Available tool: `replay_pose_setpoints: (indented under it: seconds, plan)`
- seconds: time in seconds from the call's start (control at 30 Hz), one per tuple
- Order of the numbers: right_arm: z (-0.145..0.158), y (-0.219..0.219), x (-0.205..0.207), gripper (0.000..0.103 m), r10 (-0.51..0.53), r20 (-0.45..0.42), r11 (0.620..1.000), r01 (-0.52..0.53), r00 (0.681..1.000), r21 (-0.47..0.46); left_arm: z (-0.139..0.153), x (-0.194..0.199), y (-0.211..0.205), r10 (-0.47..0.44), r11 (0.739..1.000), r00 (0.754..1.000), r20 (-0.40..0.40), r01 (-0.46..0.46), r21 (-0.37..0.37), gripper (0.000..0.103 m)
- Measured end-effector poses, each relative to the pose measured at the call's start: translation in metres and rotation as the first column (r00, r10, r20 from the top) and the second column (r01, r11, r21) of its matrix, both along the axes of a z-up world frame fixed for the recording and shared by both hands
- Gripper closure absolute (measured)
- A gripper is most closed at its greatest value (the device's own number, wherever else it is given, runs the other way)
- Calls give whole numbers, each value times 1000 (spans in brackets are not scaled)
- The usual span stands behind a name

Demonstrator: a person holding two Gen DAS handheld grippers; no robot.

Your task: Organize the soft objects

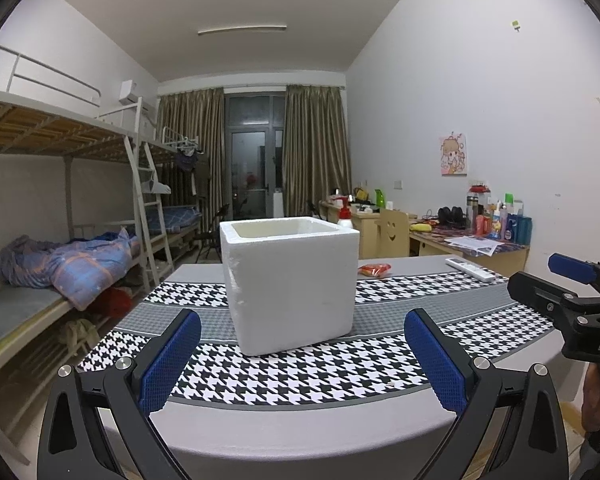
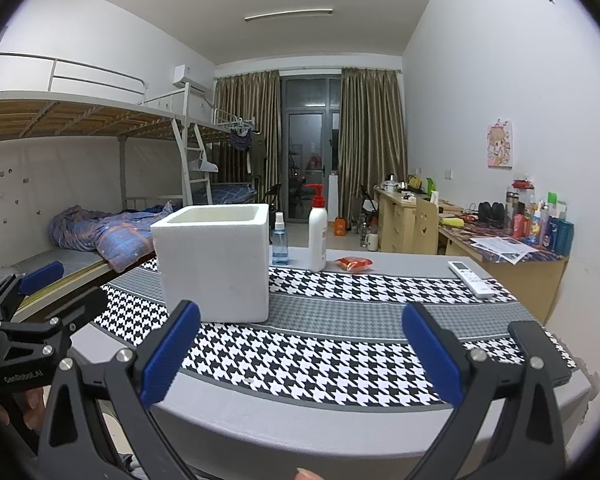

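Left gripper (image 1: pixel 302 356): fingers (image 1: pixel 170 360) spread wide, holding nothing, low over the near edge of the bench (image 1: pixel 300 432), aimed at the box.
Right gripper (image 2: pixel 300 354): fingers (image 2: pixel 430 354) also spread wide, empty, over the near edge of the bench; box sits ahead and left of its centre line.
Cross view: each gripper shows at the edge of the other's camera, side by side, apart, neither touching anything on the bench.
Box (image 1: pixel 292 282): white foam, square, open top, upright on the cloth, left of the bench's middle. Inside not visible from either view.
Red packet (image 2: pixel 354 263): small, soft-looking, red-orange wrapper, lying flat near the far edge of the bench, right of the box and well apart from it, just beside the pump bottle. Well out of reach of both grippers' fingers.
Cloth (image 2: pixel 320 360): black-and-white houndstooth with grey bands, covers the bench top.
Pump bottle (image 2: pixel 317 236): white, red pump, upright behind the box's right side.
Spray bottle (image 2: pixel 279 242): small, clear blue, upright between box and pump bottle.
Remote (image 2: pixel 470 278): white, flat on the right part of the bench.
Phone (image 2: pixel 538 350): dark slab at the near right corner, partly behind the right finger.
Background: bunk beds (image 1: pixel 60 184) left, cluttered desks (image 1: pixel 472 240) along the right wall.
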State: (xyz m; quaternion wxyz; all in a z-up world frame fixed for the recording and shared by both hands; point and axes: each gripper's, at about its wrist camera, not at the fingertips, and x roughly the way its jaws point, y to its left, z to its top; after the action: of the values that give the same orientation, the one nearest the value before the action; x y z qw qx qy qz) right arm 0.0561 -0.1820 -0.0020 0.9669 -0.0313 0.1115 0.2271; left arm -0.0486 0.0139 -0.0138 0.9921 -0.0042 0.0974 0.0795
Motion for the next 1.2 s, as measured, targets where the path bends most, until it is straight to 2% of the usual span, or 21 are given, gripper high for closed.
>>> replay_pose_setpoints:
  seconds: [0.33, 1.2]
  plan:
    - [2, -3, -6, 1, -18, 9, 1000, 18, 1000, 4, 2, -4, -1, 33, 999, 999, 18, -34, 22, 1]
    - [-1, -1, -2, 1, -12, 1, 1000, 12, 1000, -7, -2, -3, -1, 29, 999, 1000, 2, -29, 33, 1]
